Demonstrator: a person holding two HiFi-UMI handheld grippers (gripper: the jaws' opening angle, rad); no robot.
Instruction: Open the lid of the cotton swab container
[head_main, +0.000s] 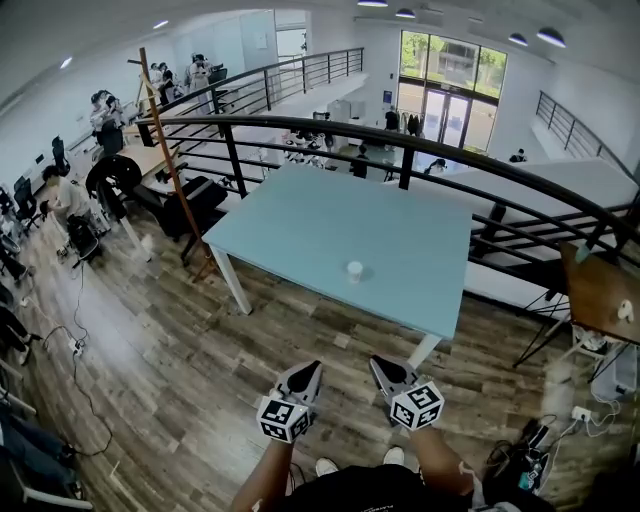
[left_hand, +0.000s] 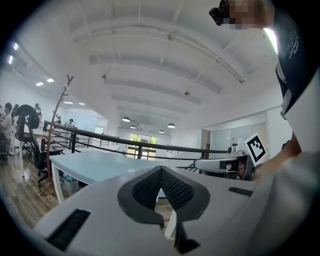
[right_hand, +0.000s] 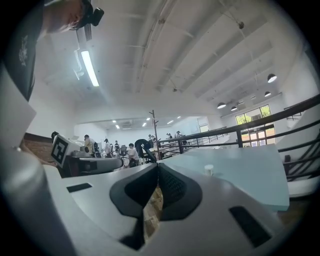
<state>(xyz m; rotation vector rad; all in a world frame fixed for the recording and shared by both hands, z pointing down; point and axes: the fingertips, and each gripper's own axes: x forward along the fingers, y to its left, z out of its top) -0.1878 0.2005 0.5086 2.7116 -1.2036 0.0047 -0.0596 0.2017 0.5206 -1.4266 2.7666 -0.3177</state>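
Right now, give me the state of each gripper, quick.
Left gripper: closed, nothing between its jaws.
Right gripper: closed, nothing between its jaws.

1. My head view is bright and even: daylight comes in from the tall windows (head_main: 452, 75) at the far right.
2. Round ceiling lamps (head_main: 550, 37) add light from above, and the table (head_main: 300, 230) top carries a soft, pale sheen.
3. Shadows are faint, with only a weak one on the floor (head_main: 150, 360) beneath the table.
4. In the right gripper view a long ceiling tube (right_hand: 90, 67) at the upper left burns out white with a glow around it.
5. Both gripper views sit inside a black ring. Straight lines bow, and the railing (head_main: 330, 121) curves in my head view.
6. The near shells of my left gripper (left_hand: 161, 169) and right gripper (right_hand: 159, 165) look soft, while the far room is crisper.
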